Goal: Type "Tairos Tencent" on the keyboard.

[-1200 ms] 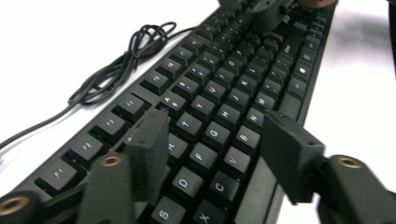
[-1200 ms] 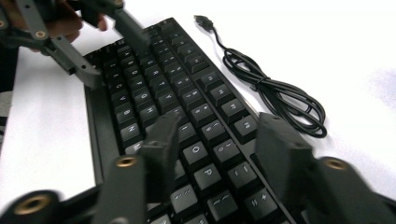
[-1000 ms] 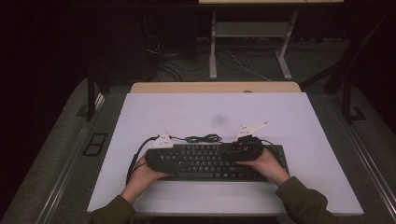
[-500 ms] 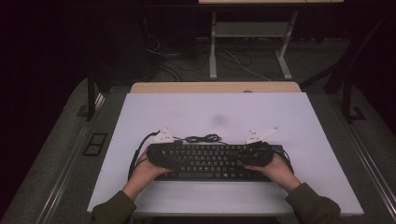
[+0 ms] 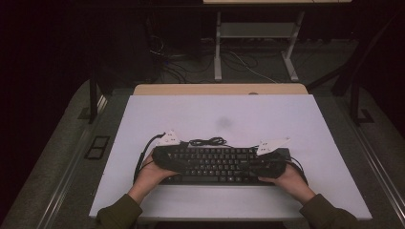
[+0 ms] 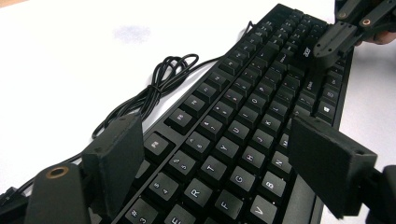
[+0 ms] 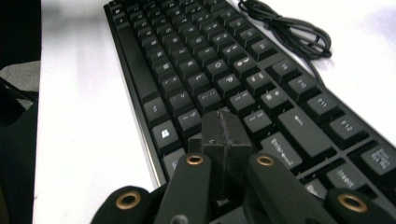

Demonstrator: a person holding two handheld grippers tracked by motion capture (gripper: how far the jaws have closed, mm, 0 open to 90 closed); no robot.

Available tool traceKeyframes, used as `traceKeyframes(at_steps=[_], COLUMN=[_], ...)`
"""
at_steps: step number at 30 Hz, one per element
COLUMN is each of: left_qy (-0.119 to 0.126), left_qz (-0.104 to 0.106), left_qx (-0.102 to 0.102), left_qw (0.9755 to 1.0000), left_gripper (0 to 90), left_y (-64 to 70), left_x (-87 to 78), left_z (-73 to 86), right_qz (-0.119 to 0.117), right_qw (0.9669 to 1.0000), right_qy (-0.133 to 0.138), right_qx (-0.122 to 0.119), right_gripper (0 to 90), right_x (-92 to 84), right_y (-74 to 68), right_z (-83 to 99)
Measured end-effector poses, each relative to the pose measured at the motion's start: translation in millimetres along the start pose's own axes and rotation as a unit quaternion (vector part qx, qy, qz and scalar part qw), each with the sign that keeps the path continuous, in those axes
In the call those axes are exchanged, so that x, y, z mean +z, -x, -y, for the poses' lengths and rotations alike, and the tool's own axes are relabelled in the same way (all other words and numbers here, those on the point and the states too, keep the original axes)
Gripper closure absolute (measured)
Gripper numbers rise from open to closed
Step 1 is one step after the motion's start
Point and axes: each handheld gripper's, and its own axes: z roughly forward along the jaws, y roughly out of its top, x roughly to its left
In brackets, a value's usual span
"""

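A black keyboard [image 5: 215, 164] lies across the near part of the white table, its coiled cable [image 5: 207, 141] just behind it. My left gripper [image 5: 179, 160] hovers at the keyboard's left end. In the left gripper view its jaws [image 6: 215, 140] stand wide apart above the keys [image 6: 243, 121]; they have just been opening, and the pads press on nothing. My right gripper [image 5: 255, 167] is at the keyboard's right end. Its pads [image 7: 224, 126] are closed together with nothing between them, low over the keys [image 7: 210, 70]. The left gripper view also shows this gripper's tip [image 6: 327, 46] down at the keys.
The white tabletop [image 5: 239, 114] has a faint grey smudge [image 5: 223, 123] behind the cable. A wooden strip [image 5: 219, 89] runs along its far edge. Beyond it are metal table legs [image 5: 218, 47] and loose cables on a dark floor.
The right hand has slid its gripper rightward along the keyboard to the right end. The left hand has stayed at the left end.
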Motion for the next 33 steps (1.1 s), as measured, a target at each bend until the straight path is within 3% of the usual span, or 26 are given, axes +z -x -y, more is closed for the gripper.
traceKeyframes(at_steps=[12,19,21,30,33], left_qy=[-0.007,-0.006,-0.009,-0.035,-0.044], left_qz=[0.003,0.006,0.009,0.011,0.012], left_qx=[0.002,0.002,0.003,0.018,0.019], left_qw=[1.0,1.0,0.9999,0.9992,0.9987], left_gripper=[18.7,26.3,34.5,86.7,89.4], left_y=[1.4,1.4,1.0,1.7,2.3], left_x=[3.6,4.5,4.9,8.0,9.9], left_z=[1.3,0.5,0.8,-1.1,-1.4], right_qz=[0.002,-0.003,-0.002,-0.002,-0.002], right_qw=[0.9995,0.9997,0.9997,0.9997,0.9997], right_qy=[-0.029,-0.024,-0.024,-0.024,-0.024], right_qx=[-0.009,-0.009,-0.01,-0.01,-0.01], right_gripper=[89.1,89.1,89.1,89.1,89.1], right_x=[7.0,7.9,7.9,8.0,7.9], right_y=[-1.4,-0.7,-0.9,-1.1,-1.2], right_z=[7.0,7.9,7.8,8.0,8.1])
